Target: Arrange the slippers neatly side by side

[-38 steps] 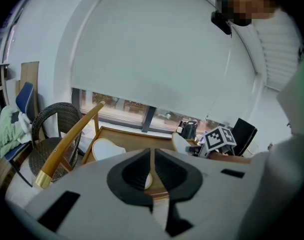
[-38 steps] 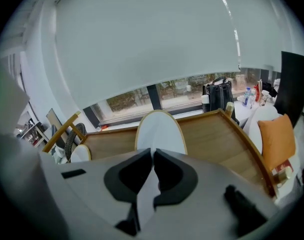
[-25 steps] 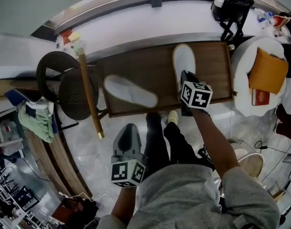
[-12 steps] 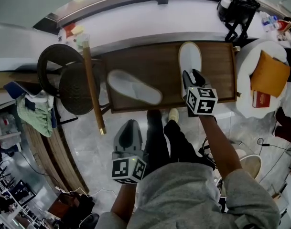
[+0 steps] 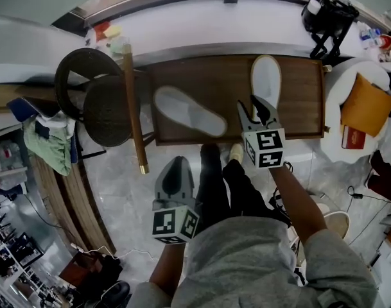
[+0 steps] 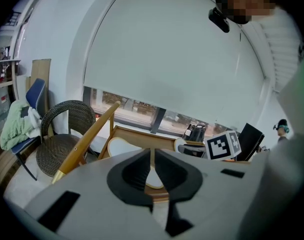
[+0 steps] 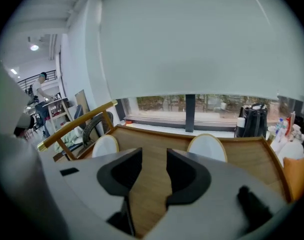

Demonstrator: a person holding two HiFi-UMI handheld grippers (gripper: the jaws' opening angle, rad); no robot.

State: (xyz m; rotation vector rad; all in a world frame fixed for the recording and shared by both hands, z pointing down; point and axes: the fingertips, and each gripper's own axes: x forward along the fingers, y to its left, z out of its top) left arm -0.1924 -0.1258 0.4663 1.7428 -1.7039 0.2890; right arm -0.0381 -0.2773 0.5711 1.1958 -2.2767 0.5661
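Two white slippers lie on the brown wooden table [image 5: 298, 108]. The left slipper [image 5: 189, 111] lies slantwise, toe toward the front right. The right slipper [image 5: 266, 77] points straight away from me. My right gripper [image 5: 254, 111] hovers at the table's near edge just behind that slipper's heel, open, with only bare wood between its jaws. In the right gripper view [image 7: 153, 154], the left slipper [image 7: 104, 145] and the right slipper [image 7: 206, 146] lie beyond the jaws. My left gripper [image 5: 174, 167] hangs low over the floor in front of the table, jaws together and holding nothing [image 6: 152, 156].
A wicker chair [image 5: 95, 104] and a slanted wooden pole [image 5: 134, 108] stand left of the table. A black bag [image 5: 329, 15] sits at the back right, and a round white seat with an orange cushion [image 5: 362, 101] stands at the right. The person's legs and shoe [image 5: 235, 151] touch the near edge.
My right gripper was shut at the right slipper's heel; it has let go, opened and drawn back a little toward me. The left gripper has stayed where it was.
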